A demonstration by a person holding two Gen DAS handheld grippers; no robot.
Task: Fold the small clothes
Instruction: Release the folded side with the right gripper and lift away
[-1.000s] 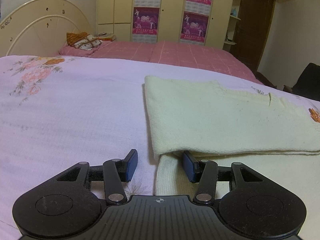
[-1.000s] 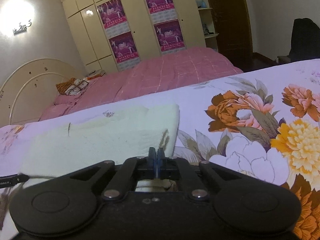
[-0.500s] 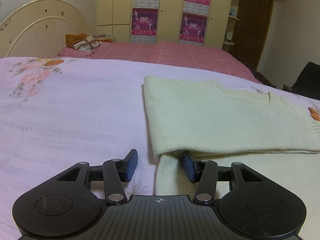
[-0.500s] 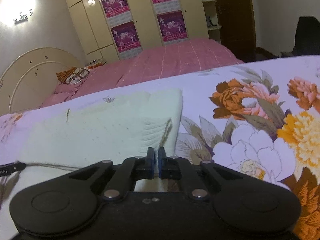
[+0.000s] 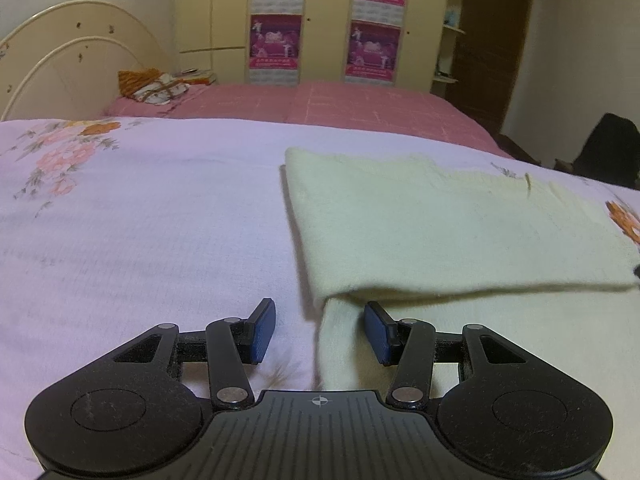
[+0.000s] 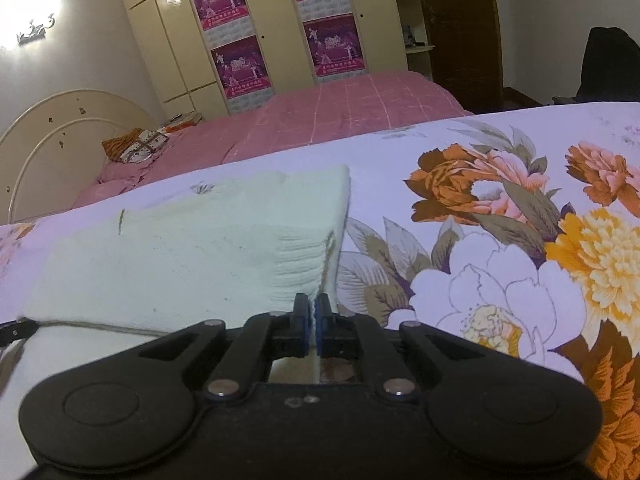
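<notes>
Two grippers at the cream garment, one clamped

Cream knitted garment (image 5: 448,232) lay partly folded on the floral bedsheet (image 5: 140,240), its upper layer doubled over the lower one. Left gripper (image 5: 320,330) sat at the garment's near left corner, jaws apart, gripping nothing: right pad on the lower layer under the fold edge, left pad over bare sheet beside the garment. Right gripper (image 6: 312,320) was at the garment's near right corner (image 6: 320,280), jaws clenched on a thin bit of its edge. Pink bed (image 6: 320,120) stood beyond the garment
</notes>
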